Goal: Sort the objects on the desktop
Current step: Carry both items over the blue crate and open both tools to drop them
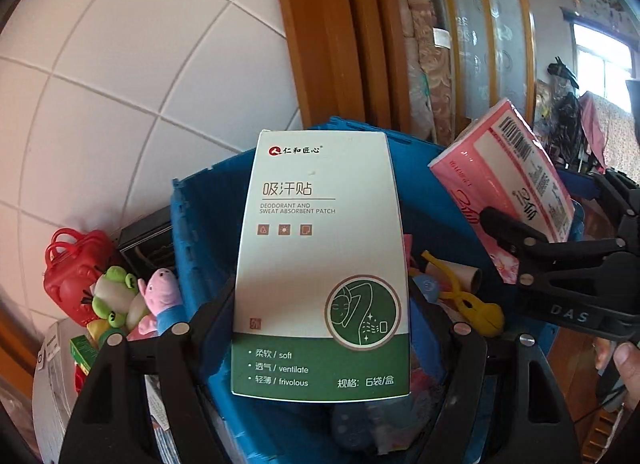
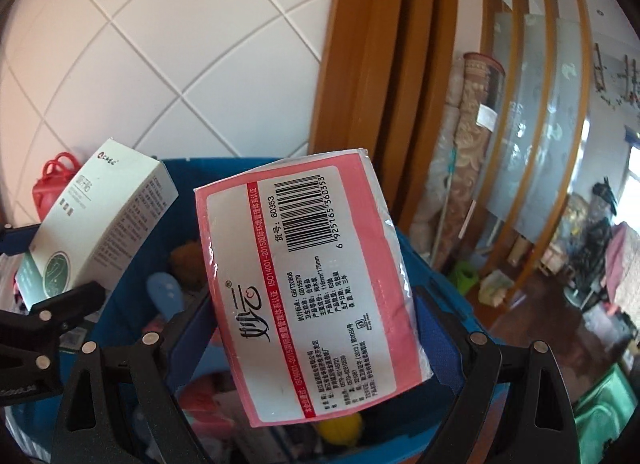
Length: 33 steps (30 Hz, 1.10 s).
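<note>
A white and green box of sweat patches point(image 1: 320, 248) stands upright between the blue pads of my left gripper point(image 1: 320, 304), which is shut on its sides. It hangs over an open blue crate point(image 1: 192, 200) full of small items. In the same view my right gripper point(image 1: 552, 204) comes in from the right, shut on a pink tissue pack point(image 1: 508, 168). The right wrist view shows that tissue pack point(image 2: 308, 276) tilted between my right gripper's point(image 2: 316, 304) pads, above the blue crate point(image 2: 128, 284). At the left, my left gripper point(image 2: 40, 264) holds the patch box point(image 2: 104, 220).
A red toy bag point(image 1: 72, 264), a frog plush point(image 1: 114, 292) and a pink pig plush point(image 1: 160, 292) sit left of the crate. A yellow clip point(image 1: 476, 308) and a cardboard tube point(image 1: 460, 272) lie inside. A tiled wall, a wooden door frame and rolled carpets point(image 1: 428, 64) stand behind.
</note>
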Each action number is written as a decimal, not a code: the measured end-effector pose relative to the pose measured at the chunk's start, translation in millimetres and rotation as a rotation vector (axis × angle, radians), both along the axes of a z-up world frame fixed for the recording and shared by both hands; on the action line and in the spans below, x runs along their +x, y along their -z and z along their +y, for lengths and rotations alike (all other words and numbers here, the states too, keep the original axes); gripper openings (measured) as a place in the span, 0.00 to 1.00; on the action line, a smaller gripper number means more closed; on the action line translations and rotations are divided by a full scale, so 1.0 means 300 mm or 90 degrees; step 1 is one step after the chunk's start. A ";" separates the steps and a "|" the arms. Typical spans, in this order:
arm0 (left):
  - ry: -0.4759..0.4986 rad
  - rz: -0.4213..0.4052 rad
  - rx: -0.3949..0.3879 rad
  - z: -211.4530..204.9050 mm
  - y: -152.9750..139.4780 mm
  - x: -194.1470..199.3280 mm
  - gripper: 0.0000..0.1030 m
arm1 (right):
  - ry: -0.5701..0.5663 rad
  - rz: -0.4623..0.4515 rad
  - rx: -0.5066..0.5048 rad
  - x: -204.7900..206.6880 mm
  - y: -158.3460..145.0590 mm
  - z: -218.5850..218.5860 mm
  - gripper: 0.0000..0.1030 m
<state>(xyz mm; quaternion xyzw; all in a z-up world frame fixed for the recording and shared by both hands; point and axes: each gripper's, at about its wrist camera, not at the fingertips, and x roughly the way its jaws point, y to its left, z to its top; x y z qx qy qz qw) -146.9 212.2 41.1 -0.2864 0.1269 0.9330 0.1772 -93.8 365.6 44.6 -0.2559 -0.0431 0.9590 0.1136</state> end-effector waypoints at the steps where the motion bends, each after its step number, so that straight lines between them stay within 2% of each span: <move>1: 0.001 -0.003 -0.007 0.016 0.005 -0.004 0.74 | 0.002 -0.002 -0.002 0.016 0.012 0.001 0.90; 9: -0.004 0.009 -0.039 0.076 0.015 -0.004 0.74 | 0.006 -0.019 -0.018 -0.004 0.095 0.107 0.90; 18: -0.020 -0.014 -0.029 0.059 0.027 -0.018 0.74 | 0.013 -0.048 -0.041 -0.075 0.196 0.178 0.90; 29: -0.021 -0.016 -0.026 0.049 0.029 -0.017 0.76 | 0.032 -0.030 -0.046 -0.060 0.181 0.226 0.92; 33: -0.017 -0.009 -0.034 0.059 0.029 -0.013 0.76 | 0.030 -0.023 -0.036 -0.052 0.179 0.221 0.95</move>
